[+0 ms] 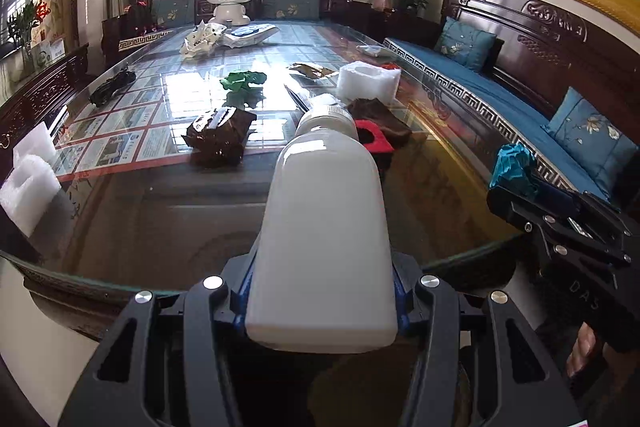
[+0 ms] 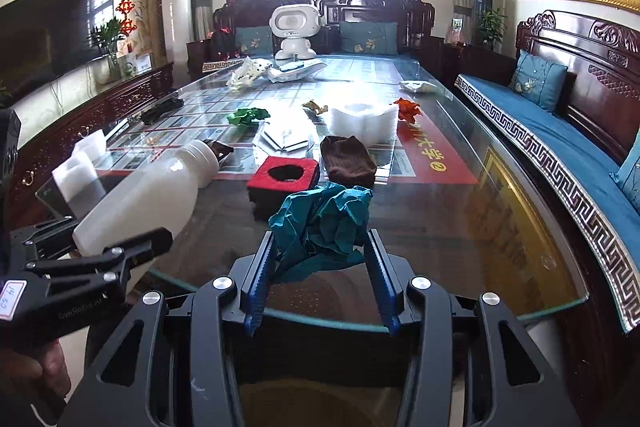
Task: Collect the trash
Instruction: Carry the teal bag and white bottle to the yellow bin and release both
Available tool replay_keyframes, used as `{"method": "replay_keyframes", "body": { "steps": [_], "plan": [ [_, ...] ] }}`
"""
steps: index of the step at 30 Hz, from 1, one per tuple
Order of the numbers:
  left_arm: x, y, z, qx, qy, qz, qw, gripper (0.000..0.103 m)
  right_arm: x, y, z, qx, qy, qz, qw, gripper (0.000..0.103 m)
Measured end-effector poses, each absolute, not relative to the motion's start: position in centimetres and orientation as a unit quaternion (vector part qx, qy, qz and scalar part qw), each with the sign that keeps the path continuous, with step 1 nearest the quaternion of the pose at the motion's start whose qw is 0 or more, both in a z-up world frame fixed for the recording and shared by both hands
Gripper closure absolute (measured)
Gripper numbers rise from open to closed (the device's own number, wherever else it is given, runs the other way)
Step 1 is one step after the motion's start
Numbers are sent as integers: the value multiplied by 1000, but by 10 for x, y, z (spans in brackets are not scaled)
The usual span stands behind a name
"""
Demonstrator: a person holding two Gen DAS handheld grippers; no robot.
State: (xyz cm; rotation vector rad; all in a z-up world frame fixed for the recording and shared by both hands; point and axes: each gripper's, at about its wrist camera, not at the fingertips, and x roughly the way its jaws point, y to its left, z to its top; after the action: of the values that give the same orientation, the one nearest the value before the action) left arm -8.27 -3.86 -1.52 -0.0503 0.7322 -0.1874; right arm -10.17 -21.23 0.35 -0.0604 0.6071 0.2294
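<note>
In the left wrist view, the left gripper [image 1: 322, 291] fills the lower middle of the frame, its jaws about half open and pressed on the sides of a white opaque plastic bottle with a ribbed screw cap [image 1: 326, 227]. The bottle runs up the centre of the frame, cap pointing away, held above the near edge of the glass-topped wooden counter [image 1: 160, 219]. At the right edge the right gripper [image 1: 516, 183] holds a crumpled teal paper wad [image 1: 514, 165]. On the counter beyond the cap lie a red square foam piece with a dark hole [image 1: 374, 137], a crumpled dark brown wrapper [image 1: 220, 137], a crumpled green paper [image 1: 242, 81] and a white foam block with a round hollow [image 1: 368, 79]. Two more white foam pieces [image 1: 30, 179] sit at the left edge.

In the right wrist view, the right gripper [image 2: 320, 251] sits in the lower middle, its blue-padded jaws partly open and clamped on the teal paper wad [image 2: 324, 219], above the near counter [image 2: 460, 227] edge. At the left, the left gripper [image 2: 132, 247] carries the white bottle [image 2: 148, 193] tilted up to the right. Just above the wad lie the red foam piece [image 2: 282, 177] and a brown knitted-looking cloth [image 2: 348, 161], possibly a sock. Farther back are the white foam block [image 2: 364, 121], the green paper [image 2: 248, 115] and a crumpled orange-red paper [image 2: 407, 109].
</note>
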Motion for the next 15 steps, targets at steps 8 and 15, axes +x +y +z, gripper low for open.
{"method": "replay_keyframes", "body": {
  "steps": [8, 15],
  "plan": [
    [-144, -53, -31, -5, 371, -136, 918, 52, -168, -209, -10, -42, 309, 120, 943, 59],
    [-190, -61, -69, 28, 403, -165, 900, 51, -219, -213, -49, -50, 349, 111, 929, 59]
  ]
}}
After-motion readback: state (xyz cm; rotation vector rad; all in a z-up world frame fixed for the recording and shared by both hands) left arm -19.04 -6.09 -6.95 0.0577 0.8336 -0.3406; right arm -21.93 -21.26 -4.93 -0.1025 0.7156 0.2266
